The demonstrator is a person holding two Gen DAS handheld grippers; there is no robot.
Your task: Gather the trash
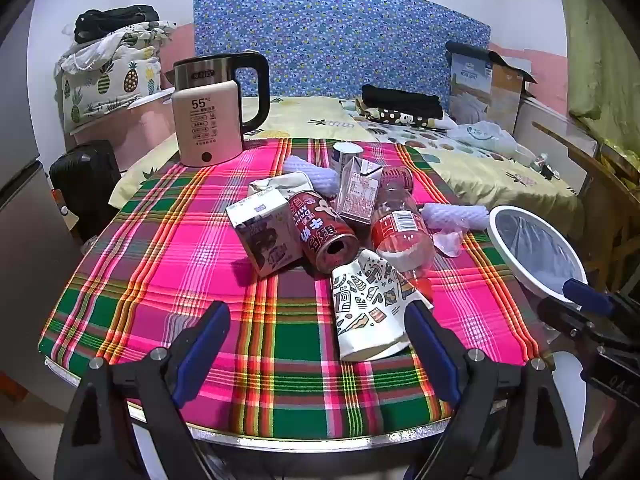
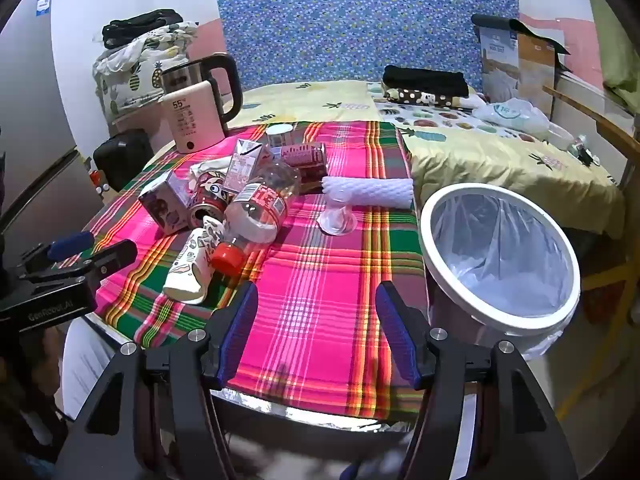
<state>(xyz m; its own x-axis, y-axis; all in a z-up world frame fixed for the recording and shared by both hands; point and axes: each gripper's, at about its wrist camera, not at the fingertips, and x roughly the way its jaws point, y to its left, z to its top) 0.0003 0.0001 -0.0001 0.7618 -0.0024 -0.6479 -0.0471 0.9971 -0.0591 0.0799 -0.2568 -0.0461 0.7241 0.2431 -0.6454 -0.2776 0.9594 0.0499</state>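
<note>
Both the left gripper [image 1: 316, 324] and right gripper [image 2: 316, 300] hover spread and empty; the trash pile [image 1: 336, 220] awaits, the lined bin [image 2: 500, 256] seemingly bare

I see the counter [image 1: 168, 280] under a pink-green plaid cloth [image 2: 312, 320]. Kettle [image 1: 212, 108] at the far left corner. Mid-counter trash pile, all touching: carton [image 1: 266, 236], red can [image 1: 326, 226], clear bottle [image 1: 400, 232], paper cup [image 1: 368, 312] lying on its side nearest me. White foam sleeve [image 2: 370, 194] just right of the pile
</note>
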